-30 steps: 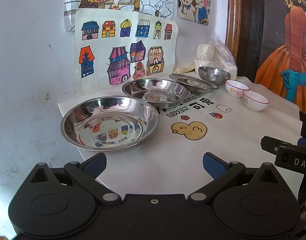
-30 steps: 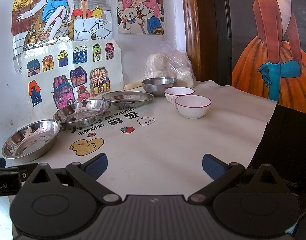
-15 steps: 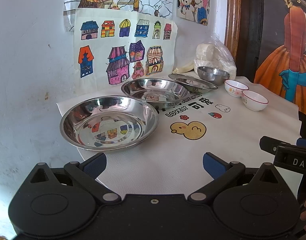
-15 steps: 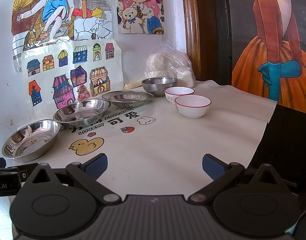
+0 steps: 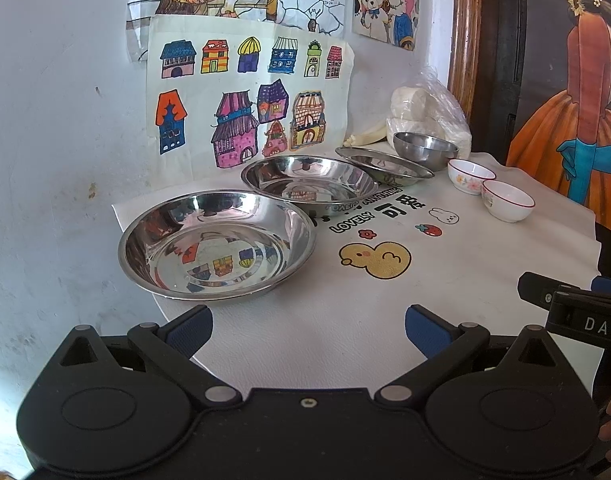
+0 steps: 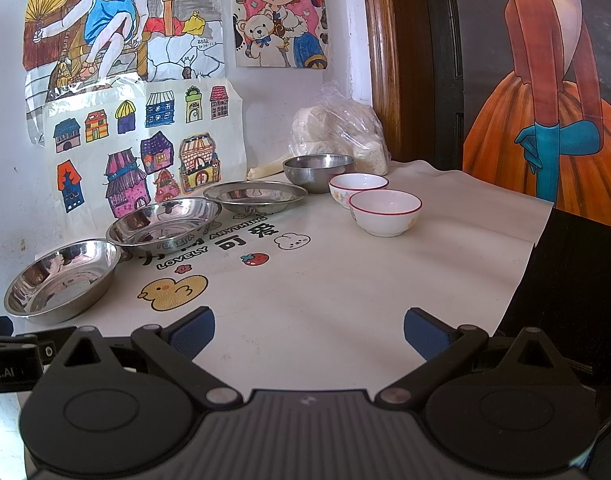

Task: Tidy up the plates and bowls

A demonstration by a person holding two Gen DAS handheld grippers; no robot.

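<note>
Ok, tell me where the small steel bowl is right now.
In the right wrist view the small round steel bowl sits at the table's far side, before the clear plastic bag, between the shallow steel plate and the floral white bowl.

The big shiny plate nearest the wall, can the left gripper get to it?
Probably yes. The left gripper is open, and only bare tablecloth lies between it and the big shiny plate.
</note>
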